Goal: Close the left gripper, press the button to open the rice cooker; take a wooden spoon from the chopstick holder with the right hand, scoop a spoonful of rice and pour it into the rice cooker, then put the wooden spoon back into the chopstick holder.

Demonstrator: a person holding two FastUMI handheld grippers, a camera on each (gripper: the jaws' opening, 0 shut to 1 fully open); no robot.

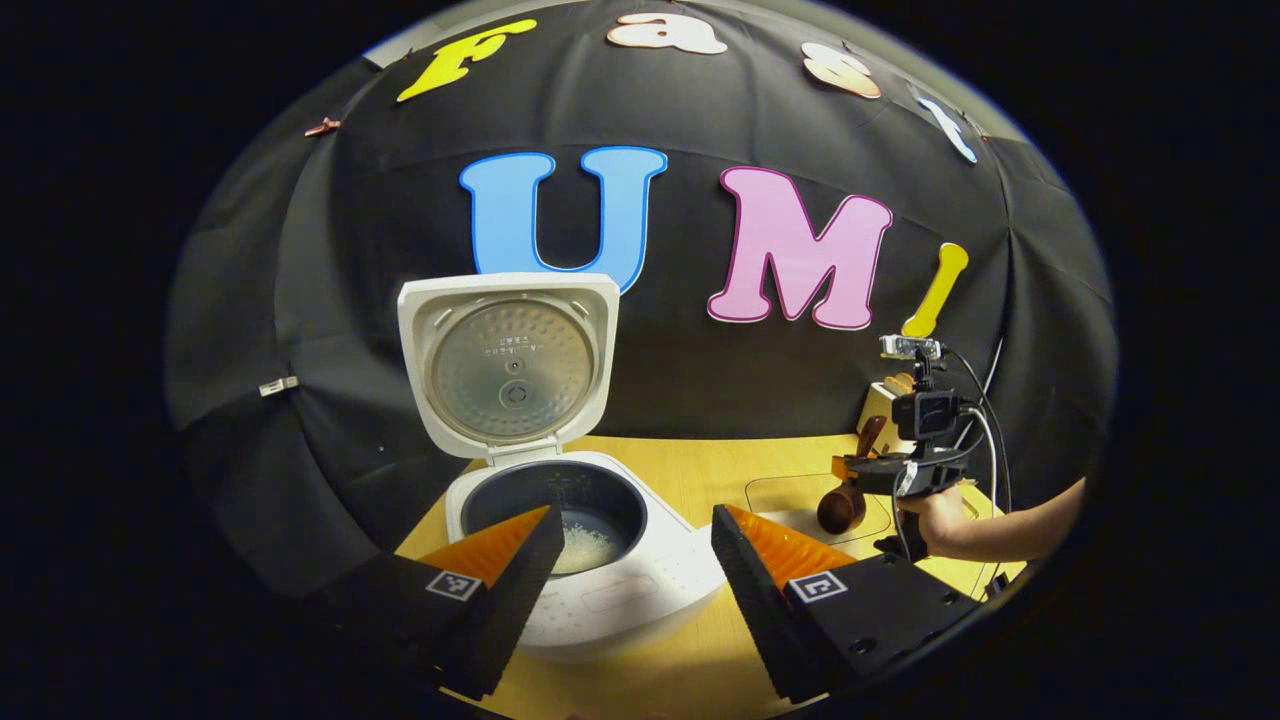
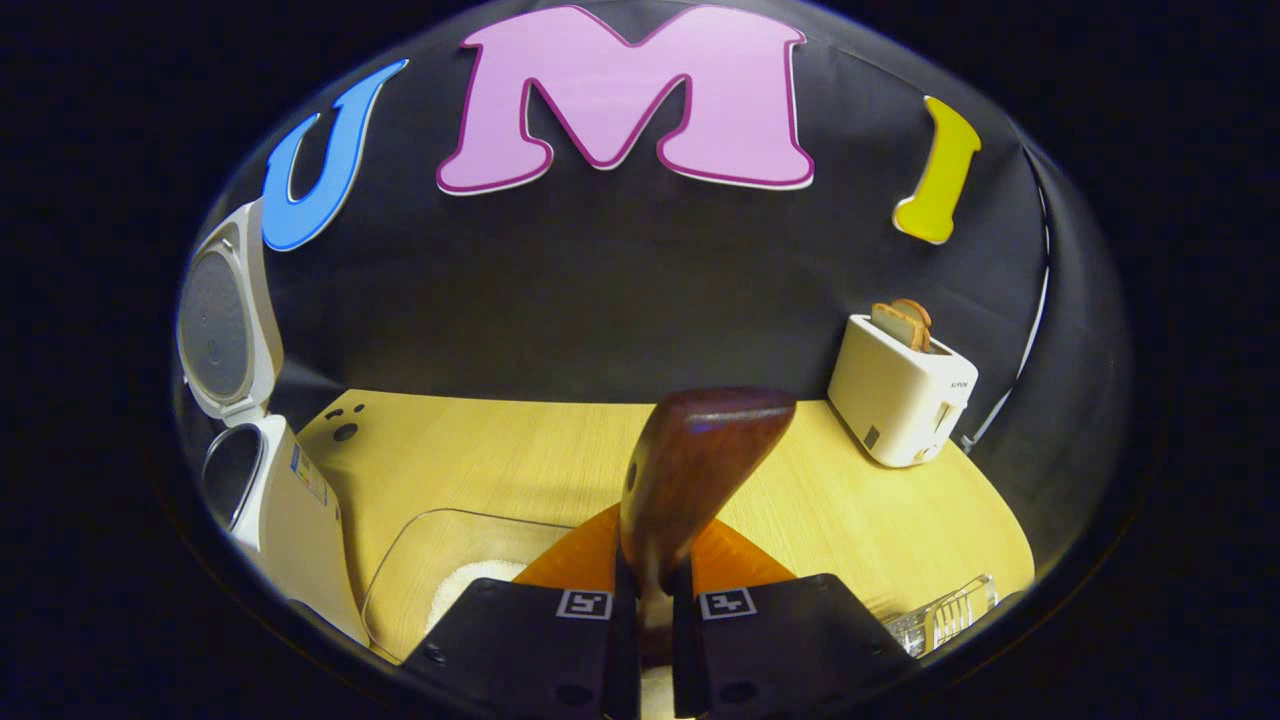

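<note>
Left hand-held gripper is seen in the left gripper view with its two fingers spread wide and nothing held between them, hovering just in front of the cooker. One cooker is counted, its lid raised upright, so the button press is judged done and the pot is left free for pouring. A small patch of rice is seen at the pot's bottom. Farther right, the right hand-held gripper, carried by a hand, holds one spoon with its bowl down over a clear tray on the worktop. One toaster is partly hidden behind it.

In the right gripper view, the right hand-held gripper is seen narrowed on the spoon, both fingers pressing its handle, whose end points away from the camera. It is judged to be held this way for scooping. The tray, holding rice, lies just below. The cooker stands at the left, the toaster, with two slices in it, at the far right. A clear ribbed thing, perhaps the holder, sits at the lower right; what it is cannot be told.
</note>
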